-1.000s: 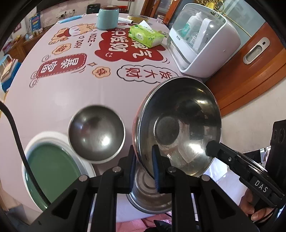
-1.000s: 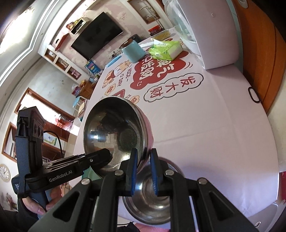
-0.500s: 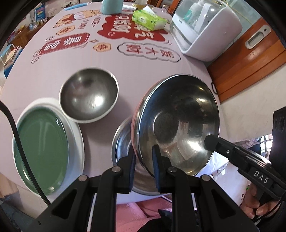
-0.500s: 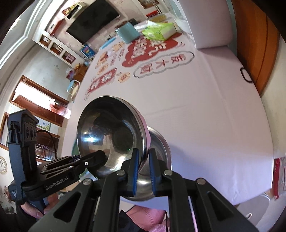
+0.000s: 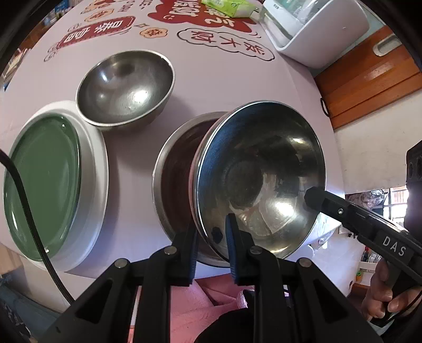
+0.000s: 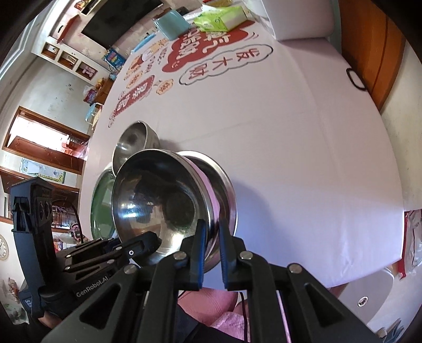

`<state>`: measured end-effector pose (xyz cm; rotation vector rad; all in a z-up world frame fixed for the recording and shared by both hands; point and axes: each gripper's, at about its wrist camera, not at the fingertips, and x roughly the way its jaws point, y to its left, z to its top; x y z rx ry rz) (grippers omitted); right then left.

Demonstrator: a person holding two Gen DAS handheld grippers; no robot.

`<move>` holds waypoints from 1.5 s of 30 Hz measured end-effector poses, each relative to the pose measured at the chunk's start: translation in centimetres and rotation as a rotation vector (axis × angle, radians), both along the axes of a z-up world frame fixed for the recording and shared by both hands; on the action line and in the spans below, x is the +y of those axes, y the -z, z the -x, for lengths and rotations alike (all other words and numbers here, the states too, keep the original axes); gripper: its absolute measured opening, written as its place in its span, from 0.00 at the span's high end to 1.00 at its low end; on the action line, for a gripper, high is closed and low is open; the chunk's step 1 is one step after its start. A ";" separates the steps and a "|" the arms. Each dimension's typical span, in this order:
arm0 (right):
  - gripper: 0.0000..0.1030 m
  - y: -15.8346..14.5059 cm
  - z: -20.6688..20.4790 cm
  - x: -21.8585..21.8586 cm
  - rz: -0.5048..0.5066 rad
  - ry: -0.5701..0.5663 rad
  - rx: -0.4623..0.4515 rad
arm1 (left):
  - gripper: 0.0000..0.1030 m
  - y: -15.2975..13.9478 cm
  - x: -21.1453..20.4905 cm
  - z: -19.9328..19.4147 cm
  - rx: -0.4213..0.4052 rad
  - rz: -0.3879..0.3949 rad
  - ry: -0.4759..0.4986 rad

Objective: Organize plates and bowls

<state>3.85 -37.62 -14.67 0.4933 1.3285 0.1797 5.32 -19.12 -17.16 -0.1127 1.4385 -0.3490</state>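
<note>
Steel bowl (image 5: pixel 259 174) clamped by both tools (image 5: pixel 211 237) (image 6: pixel 212 238) | teal canister (image 6: pixel 172 23) only in right view

Round table (image 6: pixel 303 147) under a white printed cloth. Wall-mounted TV (image 6: pixel 118 18) on far wall, wooden door (image 6: pixel 369 47) right. Bright daylight through doorway (image 6: pixel 34 134).

- "DAS" stood in pale letters on the black body of the right gripper (image 5: pixel 313 196), seen from the left wrist view.
- "GenRobot.AI" stood on the black body of the left gripper (image 6: pixel 147 244), seen from the right wrist view.
- The tablecloth (image 5: pixel 216 79) bore large Chinese characters in red panels and cloud outlines, upside down; I could not read them with certainty.
</note>
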 end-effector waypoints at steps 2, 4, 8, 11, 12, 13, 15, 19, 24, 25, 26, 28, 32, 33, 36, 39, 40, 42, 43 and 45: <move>0.91 0.1 -0.1 0.1 0.003 -0.008 0.007 | 0.83 0.3 0.1 0.1 0.014 -0.001 -0.009; 0.91 0.3 -0.3 0.3 0.012 -0.019 0.019 | 0.83 0.3 0.2 0.2 0.021 -0.003 -0.012; 0.92 0.9 -0.6 0.4 0.020 -0.029 0.042 | 0.82 0.6 0.0 0.1 0.033 -0.016 -0.016; 0.92 1.2 -0.9 0.3 0.019 -0.029 0.055 | 0.82 0.7 -0.4 0.0 0.043 -0.022 -0.016; 0.92 1.3 -1.0 0.3 0.018 -0.030 0.058 | 0.82 0.7 -0.5 0.0 0.044 -0.024 -0.017; 0.93 1.4 -1.0 0.3 0.018 -0.032 0.061 | 0.82 0.8 -0.8 -0.1 0.046 -0.027 -0.019; 0.93 1.6 -1.1 0.3 0.012 -0.033 0.065 | 0.82 0.8 -1.0 -0.2 0.050 -0.033 -0.021; 0.93 1.7 -1.3 0.5 0.008 -0.040 0.068 | 0.82 1.1 -0.6 -0.5 0.054 -0.036 -0.029; 0.92 1.7 -1.3 0.4 0.012 -0.038 0.064 | 0.79 0.8 -0.3 -0.6 0.042 -0.040 -0.042; 0.92 1.7 -1.4 0.4 0.012 -0.038 0.064 | 0.79 0.8 -0.3 -0.6 0.040 -0.038 -0.046; 0.92 1.7 -1.4 0.4 0.013 -0.039 0.063 | 0.79 0.8 -0.3 -0.7 0.039 -0.037 -0.048; 0.92 1.6 -1.4 0.4 0.013 -0.042 0.063 | 0.79 0.7 0.1 -0.6 0.038 -0.033 -0.052; 0.90 1.7 -1.4 0.4 0.005 -0.043 0.063 | 0.77 0.3 0.5 -0.4 0.030 -0.034 -0.057; 0.90 1.7 -1.4 0.3 0.003 -0.043 0.063 | 0.76 0.2 0.6 -0.3 0.026 -0.034 -0.058; 0.90 1.6 -1.4 0.2 0.005 -0.041 0.060 | 0.76 0.0 0.8 -0.3 0.021 -0.035 -0.063; 0.89 1.2 -1.3 0.2 0.001 -0.035 0.041 | 0.75 -0.1 0.9 -0.2 0.018 -0.034 -0.072; 0.89 1.0 -1.3 0.1 0.001 -0.033 0.031 | 0.75 -0.2 1.0 -0.2 0.017 -0.033 -0.073; 0.89 0.7 -1.3 0.1 0.002 -0.035 0.016 | 0.74 -0.4 1.3 -0.2 0.015 -0.028 -0.076; 0.89 0.6 -1.3 0.2 0.010 -0.037 0.010 | 0.72 -0.5 1.4 -0.3 0.015 -0.026 -0.076; 0.89 0.2 -1.4 0.4 0.017 -0.045 -0.010 | 0.71 -0.8 1.6 -0.3 0.009 -0.020 -0.080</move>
